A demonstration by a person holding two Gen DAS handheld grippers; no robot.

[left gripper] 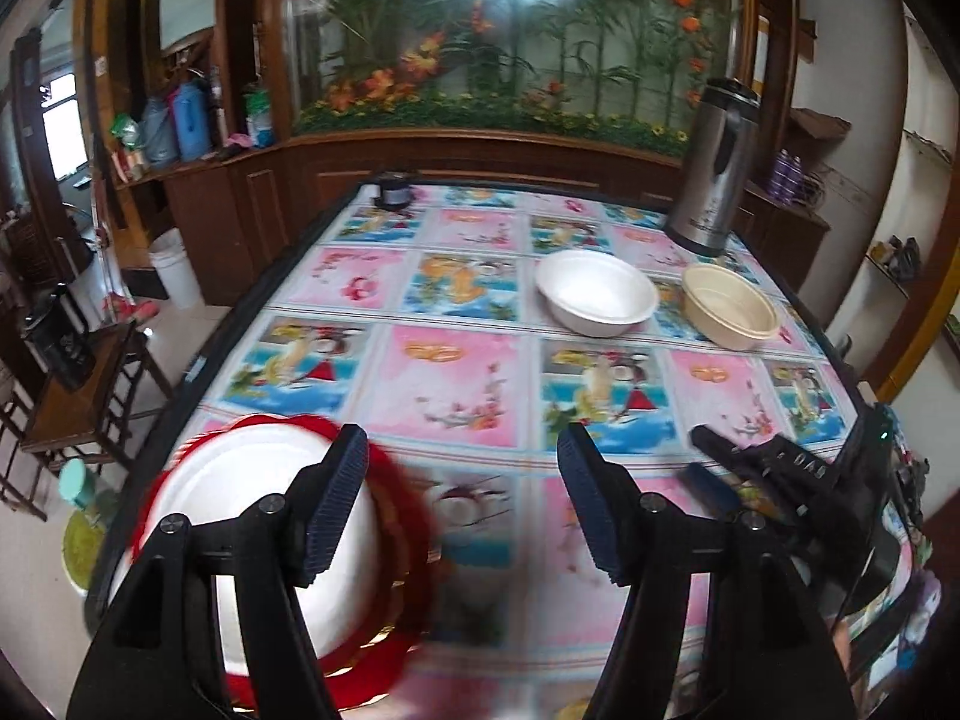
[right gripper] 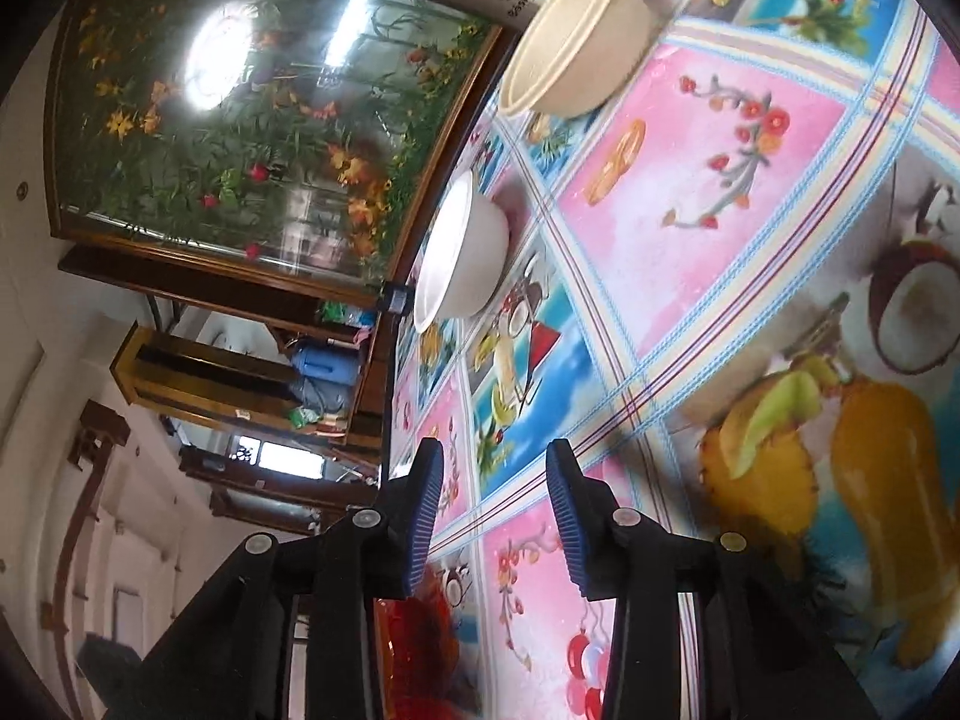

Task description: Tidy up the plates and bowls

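Observation:
A white plate (left gripper: 240,480) lies on a red plate (left gripper: 408,534) at the table's near left corner. My left gripper (left gripper: 462,474) is open and empty just right of and above them; its left finger overlaps the white plate in view. A white bowl (left gripper: 594,291) and a beige bowl (left gripper: 729,306) stand side by side at the far right. My right gripper (left gripper: 708,450) shows at the right edge. In the right wrist view, rolled sideways, my right gripper (right gripper: 495,474) is open and empty over the tablecloth, with the white bowl (right gripper: 462,258), the beige bowl (right gripper: 576,36) and the red plate (right gripper: 420,654).
A steel thermos jug (left gripper: 714,168) stands behind the bowls. A small dark jar (left gripper: 393,192) sits at the far left edge of the table (left gripper: 456,384). A wooden chair (left gripper: 78,396) and a white bucket (left gripper: 174,267) stand left of the table.

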